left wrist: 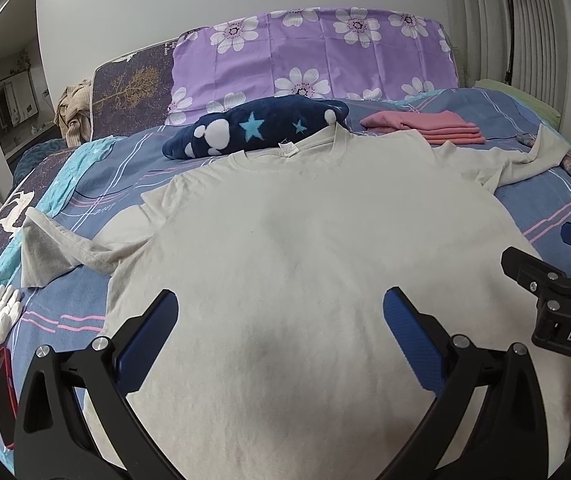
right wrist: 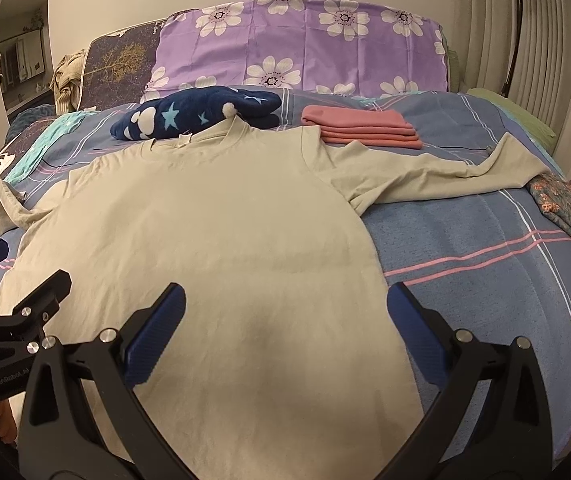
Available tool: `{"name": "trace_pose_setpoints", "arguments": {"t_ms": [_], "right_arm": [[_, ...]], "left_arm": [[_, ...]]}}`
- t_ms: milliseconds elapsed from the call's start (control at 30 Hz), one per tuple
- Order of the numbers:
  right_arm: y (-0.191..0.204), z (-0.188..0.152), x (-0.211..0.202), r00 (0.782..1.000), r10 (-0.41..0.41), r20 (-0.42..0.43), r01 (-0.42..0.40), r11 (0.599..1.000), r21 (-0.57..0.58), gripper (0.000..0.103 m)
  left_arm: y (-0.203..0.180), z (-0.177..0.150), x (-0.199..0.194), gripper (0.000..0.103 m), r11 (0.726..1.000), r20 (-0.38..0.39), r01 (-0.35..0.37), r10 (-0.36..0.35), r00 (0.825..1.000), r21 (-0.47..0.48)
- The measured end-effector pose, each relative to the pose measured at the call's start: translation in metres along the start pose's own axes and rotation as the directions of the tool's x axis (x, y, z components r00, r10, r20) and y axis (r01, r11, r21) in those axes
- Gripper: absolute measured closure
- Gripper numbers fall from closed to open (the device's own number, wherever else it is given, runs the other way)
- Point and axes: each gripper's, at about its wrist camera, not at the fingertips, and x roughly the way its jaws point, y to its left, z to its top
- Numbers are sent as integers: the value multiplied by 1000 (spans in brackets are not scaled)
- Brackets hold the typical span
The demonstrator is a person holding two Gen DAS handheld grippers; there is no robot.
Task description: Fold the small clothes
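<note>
The pale T-shirt lay spread flat and face up on the bed, collar toward the pillows and hem toward the person, presumably smoothed out so that a fold could begin from the near edge.

Going from the left: white gloves and a red object, perhaps a phone, sat at the bed's left edge, well clear of the shirt. The left sleeve was twisted and rumpled rather than flat, and would likely need straightening first. The left hand-held gripper hovered above the lower body of the shirt, jaws wide and holding nothing. Beyond the collar, a navy star-patterned plush touched or overlapped the neckline, which might crowd a fold upward. The right hand-held gripper hung over the shirt's right side seam, jaws likewise spread wide and empty. A folded pink garment rested just behind the right shoulder, apparently already done. The right sleeve stretched outward, its cuff near a floral cloth at the bed's right edge.
</note>
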Motion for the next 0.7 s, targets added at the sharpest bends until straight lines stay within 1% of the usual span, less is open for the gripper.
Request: {"name": "trace_pose_setpoints", "arguments": {"t_ms": [367,433,533,600,667,700], "right_arm": [[2,0,2,999,32,-7,-32,999,0,2],[2,0,2,999,33,-5,-33,999,-5,2],[3,1,3,1000,28,-3,-29,999,-15,2],[2,2,4,1000,22,-4,-22,1000,-18,2],[0,3,6,1000,19,-7,-19,1000,-15,2],[-1,4,8,1000,18,-12,-18,1000,-13,2]], "left_arm": [[3,0,5,1,1000,-9,10,-11,1000,-16],[5,1,7,1,999,-13,22,-23,1000,-30],[22,5,16,1,994,-41,61,-66,997,-95],[47,9,23,1,981,-68,83,-96,993,-174],[79,16,30,1,966,-87,66,-90,992,-251],[96,21,33,1,958,-97,32,-62,993,-283]]}}
